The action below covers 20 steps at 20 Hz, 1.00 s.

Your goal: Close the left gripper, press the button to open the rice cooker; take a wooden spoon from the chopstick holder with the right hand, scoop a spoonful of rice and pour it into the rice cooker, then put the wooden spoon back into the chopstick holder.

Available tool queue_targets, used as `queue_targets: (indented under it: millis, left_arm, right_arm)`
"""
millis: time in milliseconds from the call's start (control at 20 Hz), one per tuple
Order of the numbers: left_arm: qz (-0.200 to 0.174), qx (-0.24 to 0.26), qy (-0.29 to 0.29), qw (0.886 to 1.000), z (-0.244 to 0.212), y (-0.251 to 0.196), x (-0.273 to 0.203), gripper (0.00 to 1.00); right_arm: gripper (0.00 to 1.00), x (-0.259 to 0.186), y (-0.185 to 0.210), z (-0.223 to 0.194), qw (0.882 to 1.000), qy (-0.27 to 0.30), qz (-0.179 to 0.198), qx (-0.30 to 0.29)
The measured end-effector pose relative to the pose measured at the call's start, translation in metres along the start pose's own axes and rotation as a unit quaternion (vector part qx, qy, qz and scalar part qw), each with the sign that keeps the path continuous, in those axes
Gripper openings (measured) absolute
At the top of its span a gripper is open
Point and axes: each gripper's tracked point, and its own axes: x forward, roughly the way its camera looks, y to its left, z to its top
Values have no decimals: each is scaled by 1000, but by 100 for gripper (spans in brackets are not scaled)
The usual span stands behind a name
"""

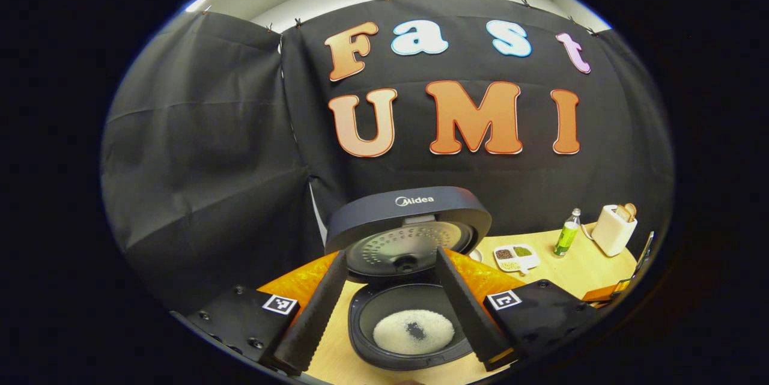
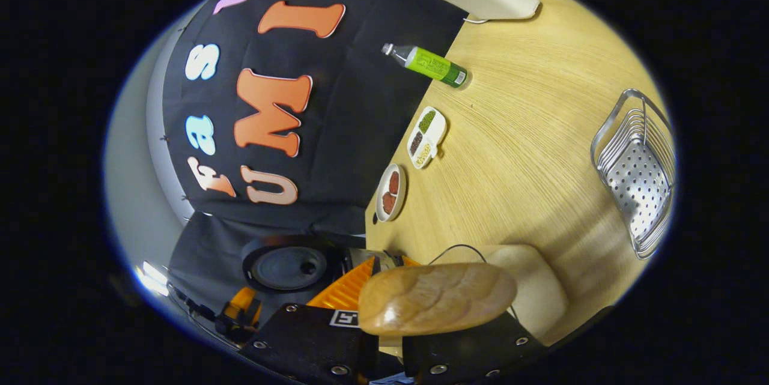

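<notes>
In the left gripper view, the left gripper (image 1: 399,313) hangs over the dark rice cooker (image 1: 408,289), its jaws spread wide with nothing between them. The cooker's lid (image 1: 408,217) stands raised, its perforated inner plate facing forward. A flat round patch of white rice (image 1: 414,331) lies at the bottom of the dark inner pot, with a small bare spot at its centre. The cooker stands on the pale wooden worktop (image 1: 595,268). Toward the worktop's far right edge stand a white divided dish of beans (image 1: 516,257), a green-labelled plastic bottle (image 1: 566,233) and a cream toaster (image 1: 613,229) with bread slices in it.

In the right gripper view, which is rolled onto its side, the right gripper (image 2: 384,343) carries the brown wooden spoon (image 2: 437,298), whose bowl lies close across the lens. The jaws are hidden behind it, so I cannot tell how they stand. Beyond lie the open cooker's lid, a small plate of reddish pieces (image 2: 390,193), the divided dish, the bottle and the toaster along the worktop's edge by the wall. A steel wire rack (image 2: 637,175) sits at the opposite edge.
</notes>
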Motion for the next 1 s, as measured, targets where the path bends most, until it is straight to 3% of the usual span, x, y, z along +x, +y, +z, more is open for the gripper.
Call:
queue_targets:
  millis: [300, 550, 600, 650, 1000]
  left_arm:
    - [16, -5, -17, 1000, 5, 14, -1, 90]
    - [48, -27, -23, 998, 0, 43, -7, 90]
    - [55, -31, -22, 998, -3, 49, -10, 90]
    - [63, -33, -22, 997, -4, 57, -12, 98]
    - [100, -38, -27, 994, -10, 96, -20, 98]
  right_arm:
    - [12, 4, 54, 14, 990, -9, 79, 113]
    - [11, 26, 108, 7, 980, 18, 134, 144]
    - [11, 32, 117, 4, 980, 25, 137, 141]
    - [11, 41, 126, -1, 981, 32, 138, 136]
    - [11, 96, 175, -47, 983, 88, 129, 99]
